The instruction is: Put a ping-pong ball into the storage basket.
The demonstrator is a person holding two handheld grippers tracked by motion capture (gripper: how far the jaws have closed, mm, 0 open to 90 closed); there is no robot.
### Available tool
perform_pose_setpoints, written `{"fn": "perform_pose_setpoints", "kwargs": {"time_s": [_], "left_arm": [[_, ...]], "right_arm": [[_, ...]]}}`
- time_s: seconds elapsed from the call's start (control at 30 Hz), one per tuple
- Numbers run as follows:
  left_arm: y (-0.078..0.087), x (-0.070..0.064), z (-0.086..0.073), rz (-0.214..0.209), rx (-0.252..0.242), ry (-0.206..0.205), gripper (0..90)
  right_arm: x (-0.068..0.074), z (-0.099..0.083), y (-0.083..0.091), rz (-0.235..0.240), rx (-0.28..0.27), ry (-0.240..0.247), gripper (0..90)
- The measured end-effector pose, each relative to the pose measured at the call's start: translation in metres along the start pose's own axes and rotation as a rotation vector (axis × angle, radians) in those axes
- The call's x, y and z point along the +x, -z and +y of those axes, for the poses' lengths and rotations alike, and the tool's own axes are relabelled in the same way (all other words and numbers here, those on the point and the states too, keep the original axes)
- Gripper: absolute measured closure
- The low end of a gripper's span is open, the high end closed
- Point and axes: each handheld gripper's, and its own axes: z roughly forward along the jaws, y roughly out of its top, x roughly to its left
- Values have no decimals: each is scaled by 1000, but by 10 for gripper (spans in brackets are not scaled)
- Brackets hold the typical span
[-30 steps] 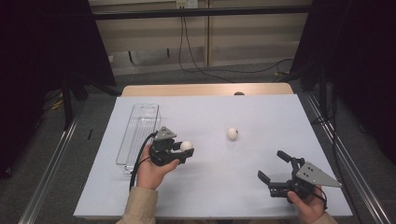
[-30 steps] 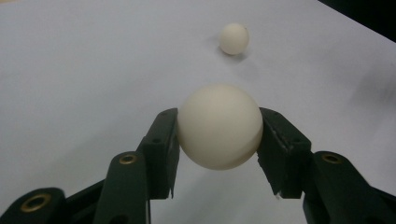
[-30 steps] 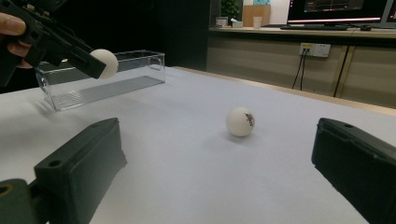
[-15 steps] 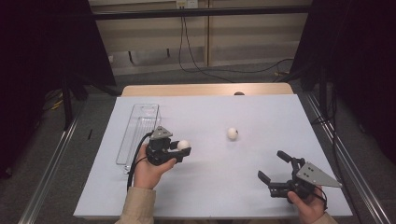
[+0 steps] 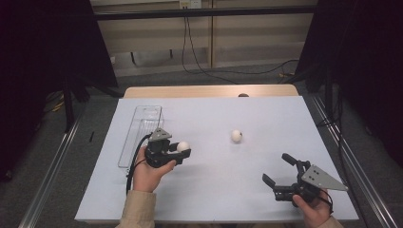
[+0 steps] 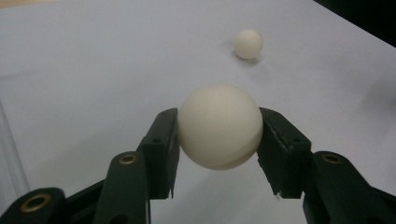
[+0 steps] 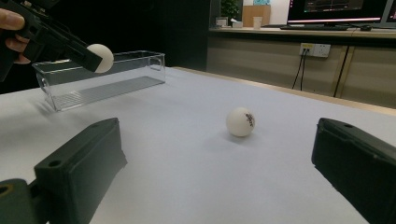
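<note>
Above the white table (image 5: pixel 209 199), just right of the clear plastic tray (image 5: pixel 139 133), the left gripper (image 5: pixel 179 153) clamps a white ball (image 5: pixel 183 146) between its two black jaws, holding it off the surface. On the table's middle, well apart, a second white ball (image 5: pixel 236 136) with a dark mark lies alone. Near the right front corner, the right gripper (image 5: pixel 278 171) rests low with its jaws spread wide, grasping nothing
</note>
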Motion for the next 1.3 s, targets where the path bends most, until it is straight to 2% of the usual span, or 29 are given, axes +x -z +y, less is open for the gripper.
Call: {"fn": "perform_pose_setpoints", "kwargs": {"time_s": [0.5, 0.83, 0.9, 1.3], "left_arm": [[4, 4, 0, 13, -5, 5, 510], [8, 7, -1, 23, -15, 25, 510], [9, 8, -1, 24, -9, 16, 510], [12, 10, -2, 34, -15, 25, 510]], "right_arm": [[0, 0, 0, 1, 0, -1, 14], [0, 0, 0, 0, 1, 2, 14], [0, 0, 0, 0, 3, 0, 14], [1, 0, -1, -3, 4, -4, 14]]}}
